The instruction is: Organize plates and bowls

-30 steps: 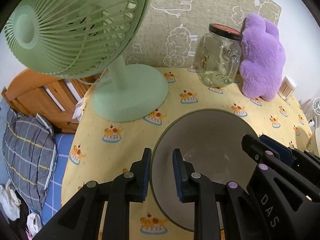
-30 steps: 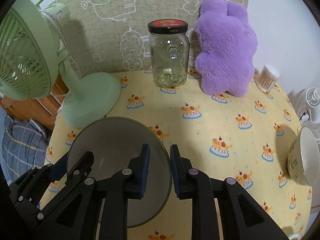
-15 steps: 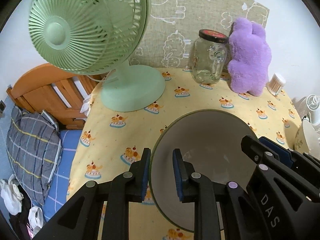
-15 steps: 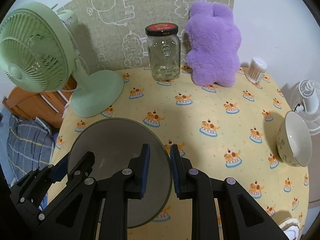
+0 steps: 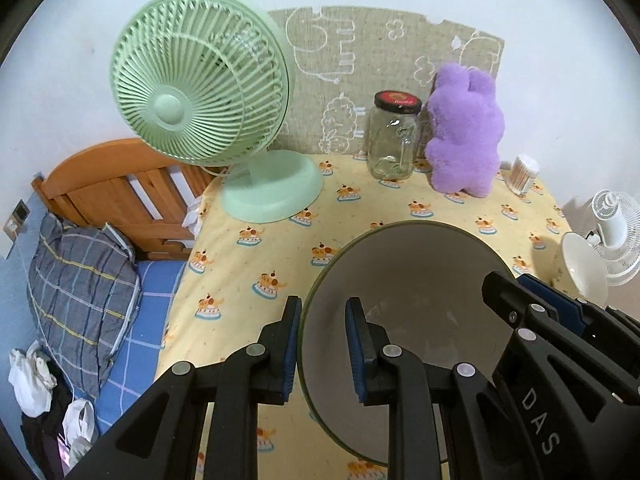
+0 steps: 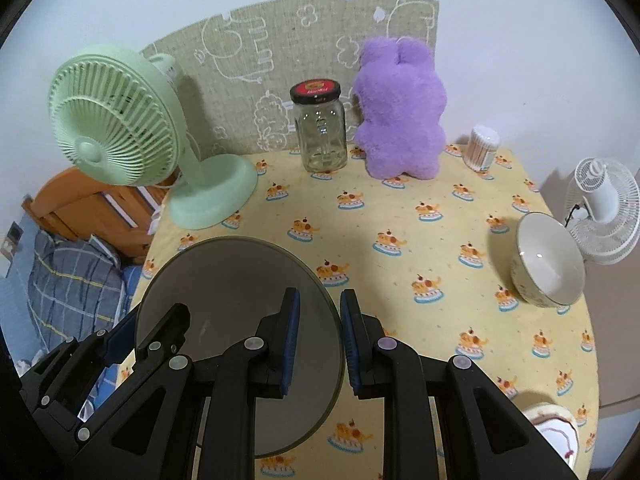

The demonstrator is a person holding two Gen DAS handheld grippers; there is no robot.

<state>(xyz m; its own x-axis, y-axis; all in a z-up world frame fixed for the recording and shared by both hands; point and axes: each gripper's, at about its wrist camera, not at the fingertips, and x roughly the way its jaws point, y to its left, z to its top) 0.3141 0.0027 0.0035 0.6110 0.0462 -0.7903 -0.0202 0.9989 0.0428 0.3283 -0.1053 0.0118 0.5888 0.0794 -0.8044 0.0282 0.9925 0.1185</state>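
Left wrist view, left gripper (image 5: 320, 344): jaws clamped on the near-left rim of the grey plate (image 5: 408, 280), one pad either side.
Left wrist view, plate: held tilted above the table (image 5: 248, 256), toward its near edge; the right gripper (image 5: 532, 300) grips the opposite rim.
Left wrist view, far edge: green fan (image 5: 200, 80), glass jar (image 5: 394, 136) and purple plush (image 5: 464, 132) stand in a row.
Right wrist view, right gripper (image 6: 318, 344): jaws closed on the plate's (image 6: 236, 280) right rim.
Right wrist view, bowl (image 6: 548, 260): rests at the table's (image 6: 400, 216) right edge, well apart from the plate.
Right wrist view, near-right corner: a second dish (image 6: 554, 432), partly hidden.
Hazard: probably slippage; a smooth rim pinched at two small points may twist free if the hands drift apart or tilt unequally.
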